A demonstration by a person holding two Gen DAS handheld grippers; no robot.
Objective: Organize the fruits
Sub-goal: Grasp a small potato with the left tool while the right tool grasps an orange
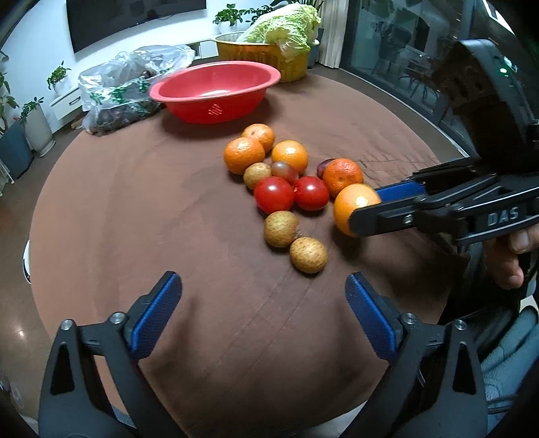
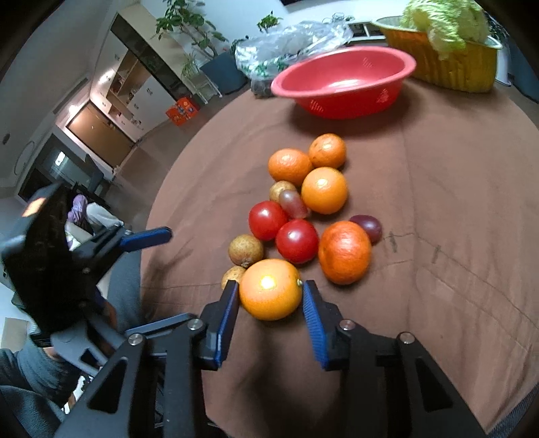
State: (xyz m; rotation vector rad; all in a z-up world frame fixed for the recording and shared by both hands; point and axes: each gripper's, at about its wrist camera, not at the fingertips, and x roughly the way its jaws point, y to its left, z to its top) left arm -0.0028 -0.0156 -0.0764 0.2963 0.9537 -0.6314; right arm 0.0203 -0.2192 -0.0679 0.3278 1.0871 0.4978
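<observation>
A cluster of fruit lies mid-table on the brown cloth: several oranges [image 1: 244,155], two red tomatoes [image 1: 273,194], three small brown round fruits [image 1: 308,254] and two purple ones [image 2: 367,226]. My right gripper [image 2: 269,291] is shut on the nearest orange [image 2: 269,289], a blue pad against each side; in the left wrist view that orange [image 1: 350,202] sits at the cluster's right end. My left gripper [image 1: 262,289] stands open over bare cloth just short of the brown fruits, with nothing between its fingers. The red basin [image 1: 269,82] is empty, behind the fruit.
A yellow basket [image 1: 256,54] with a cabbage [image 1: 286,27] stands behind the basin, and a clear plastic bag [image 1: 121,87] with dark contents lies to its left. The round table's edge [image 1: 37,215] curves close by at left. A person's hand [image 1: 508,259] holds the right gripper.
</observation>
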